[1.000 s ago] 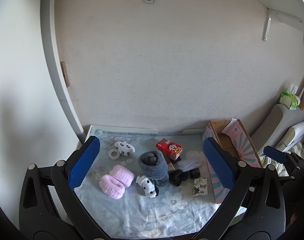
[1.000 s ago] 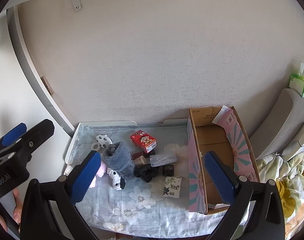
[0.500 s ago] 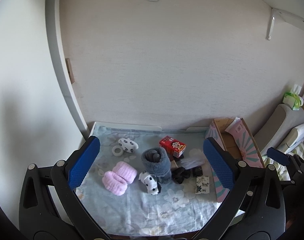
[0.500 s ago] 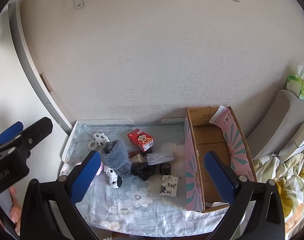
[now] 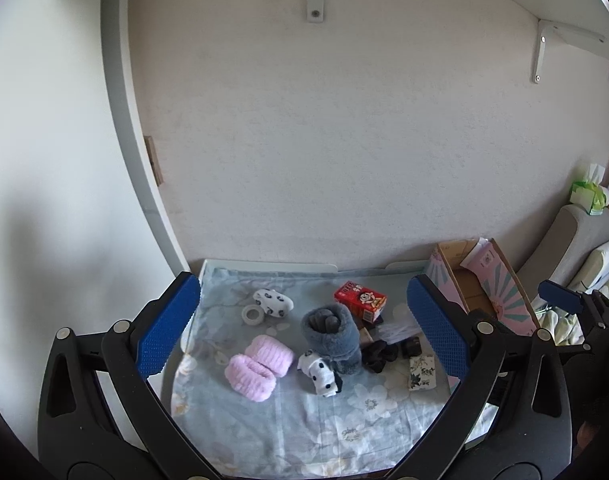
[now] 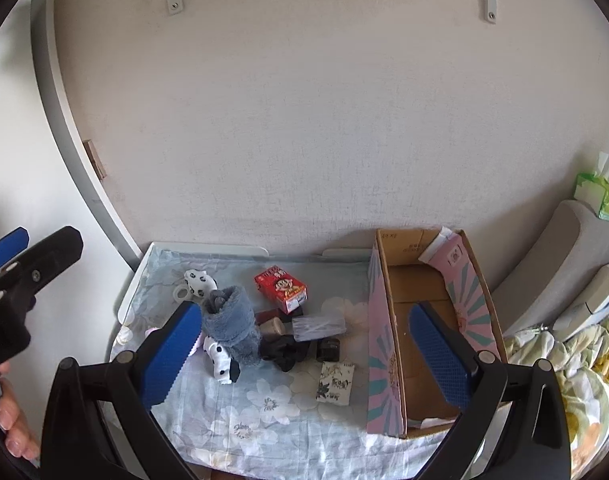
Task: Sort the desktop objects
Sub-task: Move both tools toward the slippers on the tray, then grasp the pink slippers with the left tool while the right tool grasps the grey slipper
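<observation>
Several small items lie on a table under a blue floral cloth (image 5: 304, 432): a pink fluffy pair (image 5: 260, 364), a grey fluffy roll (image 5: 332, 336), a spotted sock (image 5: 320, 372), a second spotted piece (image 5: 273, 301), a tape roll (image 5: 252, 314), a red carton (image 5: 360, 300), and a floral packet (image 5: 422, 372). An empty pink cardboard box (image 6: 424, 300) stands open at the table's right. My left gripper (image 5: 304, 320) hangs open above the near edge, holding nothing. My right gripper (image 6: 306, 348) is open too, framing the grey roll (image 6: 230, 320) and the box.
A clear packet (image 6: 318, 326), a black scrunchie (image 6: 284, 352) and a small dark cube (image 6: 329, 350) crowd the table's middle. The wall runs close behind. A grey cushion (image 6: 564, 260), a green tissue pack (image 6: 596, 196) and bedding (image 6: 564, 360) lie right. A hand (image 6: 12, 432) shows lower left.
The left view has swung slightly left and up, so the table items sit a little further right. The right view barely shifts. Both grippers stay open and nothing on the table has moved.
</observation>
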`<state>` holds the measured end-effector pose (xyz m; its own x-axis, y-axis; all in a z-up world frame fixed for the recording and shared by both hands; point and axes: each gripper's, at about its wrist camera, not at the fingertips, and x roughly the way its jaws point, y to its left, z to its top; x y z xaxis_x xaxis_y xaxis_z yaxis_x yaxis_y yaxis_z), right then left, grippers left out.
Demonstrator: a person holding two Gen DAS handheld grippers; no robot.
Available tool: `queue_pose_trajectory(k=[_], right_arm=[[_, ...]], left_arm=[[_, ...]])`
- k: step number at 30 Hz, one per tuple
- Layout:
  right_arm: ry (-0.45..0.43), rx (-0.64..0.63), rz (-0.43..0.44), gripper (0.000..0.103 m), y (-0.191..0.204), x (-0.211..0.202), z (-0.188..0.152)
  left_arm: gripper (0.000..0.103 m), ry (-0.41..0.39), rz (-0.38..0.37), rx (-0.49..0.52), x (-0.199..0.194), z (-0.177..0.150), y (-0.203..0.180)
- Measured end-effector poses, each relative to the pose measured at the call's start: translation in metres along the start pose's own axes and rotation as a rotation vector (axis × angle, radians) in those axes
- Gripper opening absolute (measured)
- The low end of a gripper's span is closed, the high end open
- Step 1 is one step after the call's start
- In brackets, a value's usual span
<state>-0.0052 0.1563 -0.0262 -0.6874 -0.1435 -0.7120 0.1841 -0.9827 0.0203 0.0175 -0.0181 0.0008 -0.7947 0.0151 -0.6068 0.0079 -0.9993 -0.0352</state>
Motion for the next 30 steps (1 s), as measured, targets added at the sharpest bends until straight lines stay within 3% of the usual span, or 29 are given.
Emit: queue_pose_trajectory(k=[5,9,12,17,23,30], right_arm=[[0.042,0.017,-0.004,0.103,-0.003,0.006,0.001],[0.019,0.02,0.01,0.103,-0.01,0.003,0.001],[-0.024,0.005,0.023,0.103,-0.015,-0.004,0.007],[-0.019,-0.019,0.016,0.103,-0.024,0.002,0.013],[0.027,-0.016,0.089,0.103,-0.024,0.022,0.0],[0.096,-0.144,0.171,0.103,0.013,0.063,-0.019]], left_arm=[[0.103,0.006,0.05,0.0,0.001,0.001,0.011],[0.103,0.016,0.013,-0.039,0.0,0.002,0.027],[0.103,0.01,0.049,-0.048,-0.001,0.004,0.039],[0.103,0.015,0.068,-0.079,0.004,0.0,0.064],[0.103,0.096,0.086,-0.083,0.029,-0.03,0.085],[0.103,0.188,0.071,-0.052,0.075,-0.088,0.082]])
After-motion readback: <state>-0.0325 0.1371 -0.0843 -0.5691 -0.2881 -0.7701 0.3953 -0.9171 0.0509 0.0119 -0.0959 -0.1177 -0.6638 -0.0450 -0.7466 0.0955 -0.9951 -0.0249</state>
